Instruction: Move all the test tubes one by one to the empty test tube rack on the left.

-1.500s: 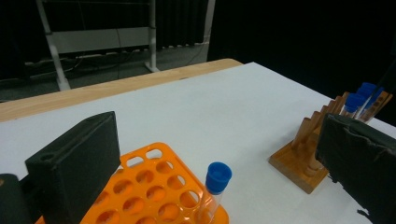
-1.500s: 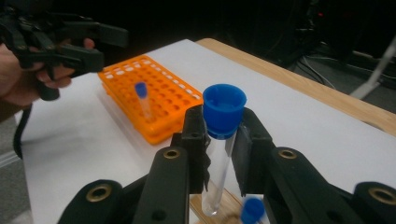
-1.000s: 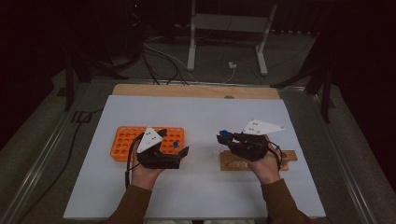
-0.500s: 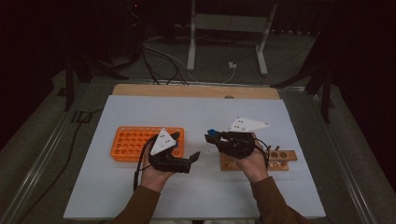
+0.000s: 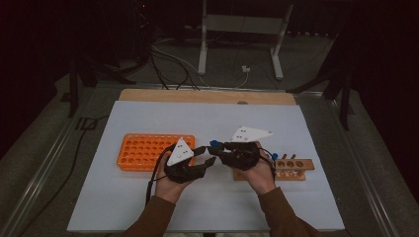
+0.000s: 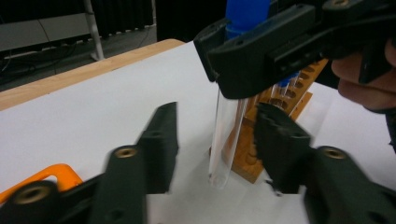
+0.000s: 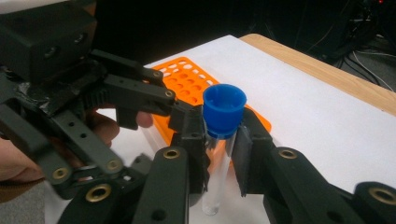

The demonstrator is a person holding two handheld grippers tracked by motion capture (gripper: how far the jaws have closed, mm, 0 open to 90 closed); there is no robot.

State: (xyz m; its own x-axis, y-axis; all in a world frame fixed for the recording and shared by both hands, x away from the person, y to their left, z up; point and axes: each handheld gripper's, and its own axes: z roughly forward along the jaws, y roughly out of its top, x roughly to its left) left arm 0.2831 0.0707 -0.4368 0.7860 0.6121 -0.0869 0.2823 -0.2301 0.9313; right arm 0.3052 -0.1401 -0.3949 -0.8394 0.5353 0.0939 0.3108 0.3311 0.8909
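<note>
Midway through a handover, my right tongs [image 7: 219, 140] clamp the clear blue-capped test tube [image 6: 224, 140]; my left tongs [image 6: 215, 140], spread wide, must close on its glass.

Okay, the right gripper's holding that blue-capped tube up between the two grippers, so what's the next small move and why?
Probably shut the left gripper on the tube. The right gripper clamps it just under its blue cap, and its clear lower body hangs between the left gripper's open jaws, untouched, so a handover looks ready.
</note>
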